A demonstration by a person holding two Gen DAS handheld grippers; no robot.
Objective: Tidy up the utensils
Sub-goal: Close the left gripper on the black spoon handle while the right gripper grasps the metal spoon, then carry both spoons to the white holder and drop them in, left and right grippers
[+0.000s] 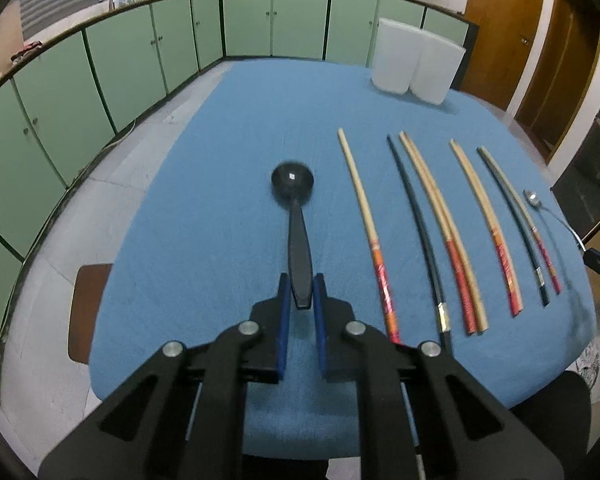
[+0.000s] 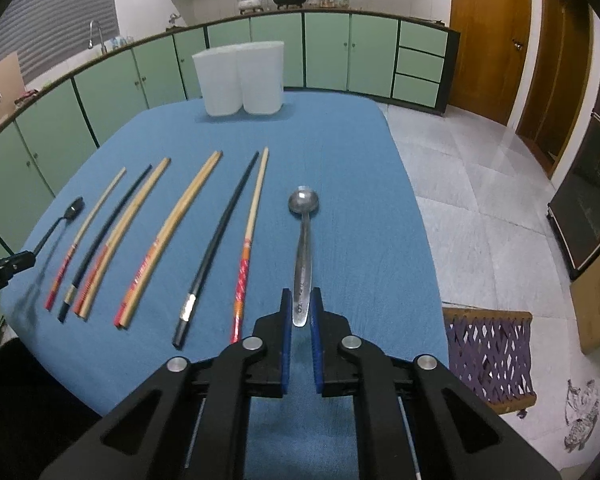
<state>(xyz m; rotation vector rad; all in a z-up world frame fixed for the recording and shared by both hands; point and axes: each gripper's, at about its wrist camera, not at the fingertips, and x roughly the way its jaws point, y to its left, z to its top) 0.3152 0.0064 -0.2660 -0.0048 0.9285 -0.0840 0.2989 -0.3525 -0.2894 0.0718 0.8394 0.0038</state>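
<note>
Bare blue desk (image 1: 204, 208) lies open left of the black spoon (image 1: 296, 216); the chopsticks (image 1: 424, 232) crowd its right, two white containers (image 2: 240, 80) block the far edge.

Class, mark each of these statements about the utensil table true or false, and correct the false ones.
1. The left gripper grips a black spoon by its handle. True.
2. The right gripper holds a chopstick. False: its fingers close around a metal spoon.
3. Two white containers stand at the far end of the blue table. True.
4. The chopsticks stand inside the containers. False: they lie on the cloth between the two spoons.
</note>
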